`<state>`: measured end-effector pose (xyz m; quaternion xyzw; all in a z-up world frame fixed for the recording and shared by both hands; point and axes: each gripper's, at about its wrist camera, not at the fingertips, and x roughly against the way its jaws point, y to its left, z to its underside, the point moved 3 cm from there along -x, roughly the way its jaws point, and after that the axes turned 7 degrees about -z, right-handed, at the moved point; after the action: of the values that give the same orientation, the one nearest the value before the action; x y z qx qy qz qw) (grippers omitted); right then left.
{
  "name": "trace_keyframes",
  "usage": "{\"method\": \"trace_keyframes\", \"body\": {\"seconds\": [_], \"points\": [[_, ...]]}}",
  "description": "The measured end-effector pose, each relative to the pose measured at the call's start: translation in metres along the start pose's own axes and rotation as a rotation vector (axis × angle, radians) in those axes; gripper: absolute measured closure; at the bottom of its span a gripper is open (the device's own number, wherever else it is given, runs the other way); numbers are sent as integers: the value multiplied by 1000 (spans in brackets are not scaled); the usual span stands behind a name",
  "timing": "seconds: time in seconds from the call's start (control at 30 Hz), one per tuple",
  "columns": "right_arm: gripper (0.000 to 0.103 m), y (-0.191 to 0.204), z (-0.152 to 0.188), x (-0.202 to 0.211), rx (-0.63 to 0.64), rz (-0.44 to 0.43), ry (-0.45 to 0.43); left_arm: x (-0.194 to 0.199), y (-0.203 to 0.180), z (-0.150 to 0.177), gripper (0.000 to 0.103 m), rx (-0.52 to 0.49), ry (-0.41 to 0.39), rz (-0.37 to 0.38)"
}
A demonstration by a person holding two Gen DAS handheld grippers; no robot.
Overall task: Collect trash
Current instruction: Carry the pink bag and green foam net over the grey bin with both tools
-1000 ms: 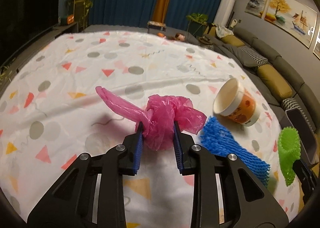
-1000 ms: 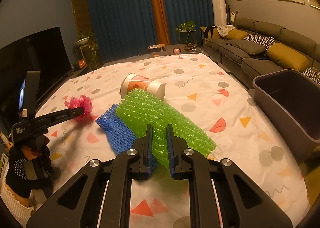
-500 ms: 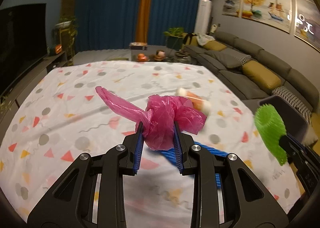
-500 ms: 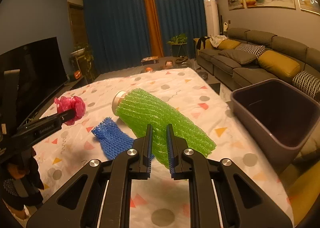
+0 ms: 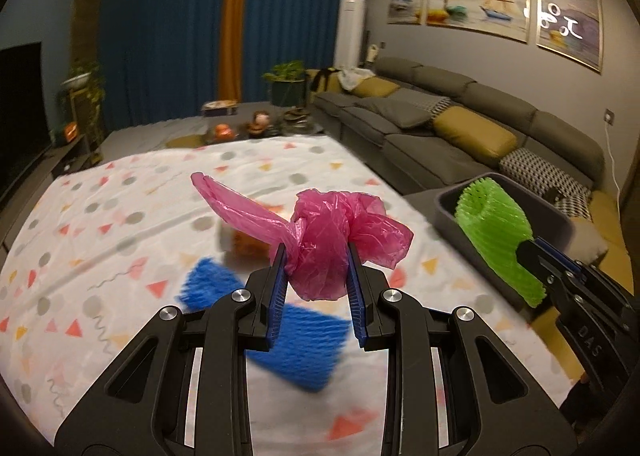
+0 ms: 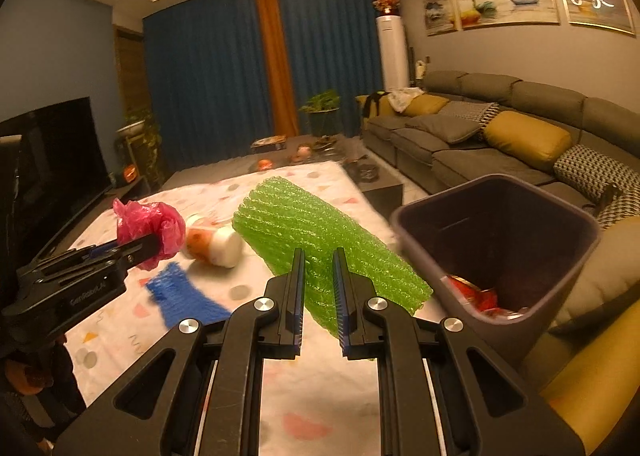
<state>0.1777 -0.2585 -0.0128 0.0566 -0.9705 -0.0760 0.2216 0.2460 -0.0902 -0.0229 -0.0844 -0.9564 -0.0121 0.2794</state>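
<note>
Left wrist view shows the pink plastic bag [image 5: 320, 252], knotted into a loose ball, pinched between the two blue pads of the left hand-held gripper [image 5: 318, 280] and held in the air above the tabletop [image 5: 100, 223]. It looks very light, soft and a little slippery, so I think the knot in the middle is the best place to hold it, not the loose tail that sticks out to the left. Right wrist view shows the right hand-held gripper [image 6: 319, 288] closed narrowly on the green foam net sleeve [image 6: 320, 232], which is also lifted; it seems light and springy, and it squeezes easily near its end where the pads press it. Just to the right of it stands the dark bin [image 6: 496, 240], open at the top, with some red trash lying at the bottom. On the patterned cloth a blue foam net [image 6: 184, 296] and a tipped orange cup [image 6: 212, 242] lie apart from each other, not yet collected. On the side of the right tool I can read "DAS" in the left view; the small lettering on the left tool is too blurred for me to read with certainty.
</note>
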Motion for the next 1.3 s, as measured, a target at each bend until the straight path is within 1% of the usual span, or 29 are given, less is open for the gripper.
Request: {"method": "trace_keyframes", "body": {"seconds": [0.33, 0.53, 0.63, 0.9, 1.1, 1.3], "points": [[88, -64, -17, 12, -32, 155, -62, -21, -87, -24, 76, -59, -10, 144], [88, -96, -20, 12, -72, 218, -70, -43, -129, -35, 76, -70, 14, 221], [88, -109, -21, 11, -79, 246, -74, -52, -147, -38, 76, -87, 17, 244], [88, -131, -27, 2, -89, 282, -79, -78, -186, -38, 76, -134, 44, 276], [87, -135, -26, -6, -92, 289, -74, -94, -200, -37, 76, -128, 82, 325], [87, -143, -26, -10, -121, 273, -71, -99, -210, -34, 75, -144, 81, 351]]}}
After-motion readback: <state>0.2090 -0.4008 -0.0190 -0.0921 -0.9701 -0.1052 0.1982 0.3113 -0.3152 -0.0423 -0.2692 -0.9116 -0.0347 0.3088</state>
